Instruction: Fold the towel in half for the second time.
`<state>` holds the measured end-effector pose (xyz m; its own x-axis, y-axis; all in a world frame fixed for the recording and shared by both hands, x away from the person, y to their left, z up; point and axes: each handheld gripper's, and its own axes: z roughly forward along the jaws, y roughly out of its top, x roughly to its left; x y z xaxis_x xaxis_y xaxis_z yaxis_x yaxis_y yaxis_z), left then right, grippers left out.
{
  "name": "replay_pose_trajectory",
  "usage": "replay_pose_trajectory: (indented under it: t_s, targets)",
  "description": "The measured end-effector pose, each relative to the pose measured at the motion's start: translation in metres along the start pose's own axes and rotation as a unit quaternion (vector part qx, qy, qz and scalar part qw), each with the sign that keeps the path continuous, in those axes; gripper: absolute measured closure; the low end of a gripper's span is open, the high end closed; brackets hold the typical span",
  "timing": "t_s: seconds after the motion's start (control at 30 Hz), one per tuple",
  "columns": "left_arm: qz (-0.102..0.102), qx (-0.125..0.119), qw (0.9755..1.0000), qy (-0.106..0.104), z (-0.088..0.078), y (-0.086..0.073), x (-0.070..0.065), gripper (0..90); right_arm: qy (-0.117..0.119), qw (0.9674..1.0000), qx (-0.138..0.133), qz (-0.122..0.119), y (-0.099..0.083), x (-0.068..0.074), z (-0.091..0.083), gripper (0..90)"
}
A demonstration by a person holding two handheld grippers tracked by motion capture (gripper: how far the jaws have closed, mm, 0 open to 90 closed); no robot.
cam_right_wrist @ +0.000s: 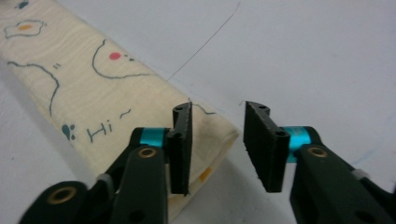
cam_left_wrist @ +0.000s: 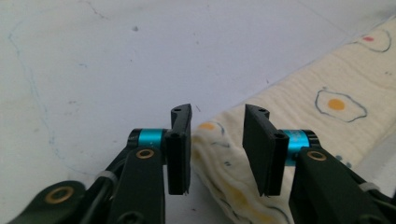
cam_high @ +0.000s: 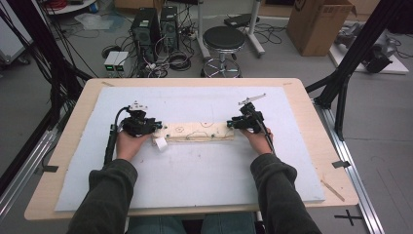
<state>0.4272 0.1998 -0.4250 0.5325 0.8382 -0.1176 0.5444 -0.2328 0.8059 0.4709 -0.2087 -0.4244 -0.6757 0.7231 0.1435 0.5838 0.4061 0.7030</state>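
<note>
- We are at the desk (cam_high: 58, 161), where a folded cloth (cam_high: 199, 131) printed with fried eggs lies as a long narrow strip on the pale mat (cam_high: 195, 180), about midway between the desk's left and right edges and a little nearer its far edge.
- The left tongs (cam_high: 155, 127) sit at the strip's left end, the right tongs (cam_high: 230, 124) at its right end (one hand per end, which is how you keep a long fold straight).
- In the left gripper view, the left tongs (cam_left_wrist: 217, 149) stand partly apart, and the cloth (cam_left_wrist: 289, 121) end lies in the gap below them; the pads are clear of it, so nothing is gripped.
- It is the same on the other side: in the right gripper view, the right tongs (cam_right_wrist: 218, 147) are parted, with the cloth (cam_right_wrist: 93, 93) corner under the left jaw and reaching into the gap, unpinched.
- We judge the strip has been set down flat and let go at both ends; it lies level, with no end lifted.
- A small white tag (cam_high: 160, 144) pokes out near the left end, toward the near edge.
- The next move likely calls for a fresh grip on the ends if another fold is wanted; a grip at only one end could skew the strip.
</note>
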Motion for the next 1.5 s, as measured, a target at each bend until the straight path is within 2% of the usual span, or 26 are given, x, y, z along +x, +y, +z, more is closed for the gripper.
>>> replay_pose_trajectory:
  t_s: [0.13,0.37,0.43,0.6,0.8,1.17,1.37,1.5]
  targets:
    - [0.005,-0.012,0.9998,-0.014,-0.007,0.003,-0.003,60.0,-0.002,0.9998,-0.017,0.006,0.001,0.0,-0.011,57.2]
    - [0.01,-0.014,0.9997,-0.018,-0.018,0.005,-0.007,55.0,-0.01,0.9993,-0.034,0.009,0.003,0.002,-0.03,51.2]
    - [0.011,-0.013,0.9996,-0.023,-0.022,0.006,-0.008,53.9,-0.006,0.999,-0.04,0.018,0.002,0.002,-0.036,48.5]
    - [0.018,-0.019,0.9992,-0.031,-0.033,0.007,-0.012,51.7,0.0,0.9987,-0.048,0.016,0.002,0.003,-0.045,43.3]
    - [0.019,-0.03,0.9989,-0.033,-0.044,0.009,-0.014,49.7,0.011,0.9977,-0.064,0.019,0.003,0.006,-0.052,37.3]
    - [0.026,-0.029,0.998,-0.05,-0.053,0.01,-0.022,43.9,0.027,0.9968,-0.072,0.021,0.004,0.014,-0.058,27.8]
    - [0.035,-0.03,0.9974,-0.056,-0.058,0.011,-0.028,40.9,0.026,0.9961,-0.083,0.01,0.004,0.02,-0.063,25.2]
    - [0.036,-0.033,0.9972,-0.058,-0.06,0.011,-0.029,39.1,0.028,0.9961,-0.082,0.013,0.004,0.021,-0.066,22.1]
